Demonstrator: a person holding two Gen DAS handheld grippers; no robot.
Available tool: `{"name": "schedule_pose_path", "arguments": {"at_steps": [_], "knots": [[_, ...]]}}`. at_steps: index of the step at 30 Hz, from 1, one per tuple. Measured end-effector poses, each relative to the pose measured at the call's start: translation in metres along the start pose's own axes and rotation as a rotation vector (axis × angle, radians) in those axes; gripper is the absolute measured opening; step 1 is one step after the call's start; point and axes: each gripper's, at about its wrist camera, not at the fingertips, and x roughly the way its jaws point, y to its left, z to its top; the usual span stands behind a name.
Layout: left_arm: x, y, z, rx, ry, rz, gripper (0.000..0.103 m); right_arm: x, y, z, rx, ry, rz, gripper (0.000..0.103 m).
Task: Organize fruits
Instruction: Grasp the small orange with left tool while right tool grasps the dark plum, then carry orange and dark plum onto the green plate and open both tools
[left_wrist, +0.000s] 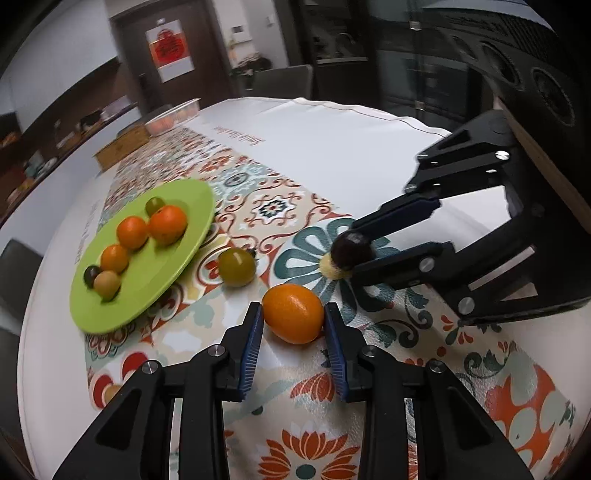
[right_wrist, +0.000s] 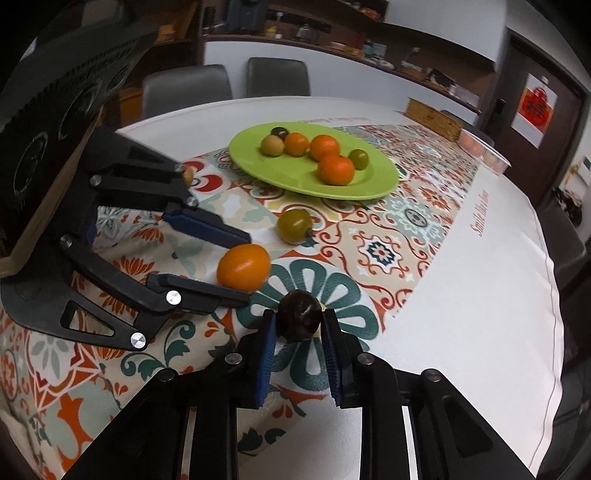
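Observation:
An orange oval fruit lies on the patterned cloth, and my left gripper is shut on it, one blue pad against each side. The right wrist view shows that gripper from the side, clamped on the same fruit. A dark purple round fruit sits on the teal flower print, with my right gripper shut on it. A green plate at the left holds several orange, green and dark fruits. One green tomato lies loose on the cloth between the plate and the grippers.
A small tan fruit peeks out behind the left gripper. At the table's far end stand a wooden box and a clear tub of orange fruit. Grey chairs line the far side. White cloth runs to the table edge.

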Motion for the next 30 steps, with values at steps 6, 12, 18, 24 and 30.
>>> {"name": "schedule_pose_path", "arguments": {"at_steps": [6,12,18,24,30], "knots": [[-0.012,0.006,-0.002,-0.126,-0.017,0.033,0.033,-0.006,-0.004,0.003,0.061,-0.028,-0.011,0.026],[-0.027,0.011,-0.003,-0.199,-0.037,0.063,0.033,-0.015,0.002,0.008,0.086,-0.058,-0.017,0.026],[-0.048,0.018,-0.005,-0.235,-0.06,0.103,0.033,-0.028,0.009,0.018,0.085,-0.097,-0.027,0.026],[-0.071,0.029,-0.003,-0.281,-0.096,0.138,0.033,-0.039,0.016,0.029,0.102,-0.137,-0.028,0.026],[-0.086,0.04,0.0,-0.323,-0.121,0.17,0.033,-0.048,0.018,0.046,0.125,-0.176,-0.033,0.026]]}}
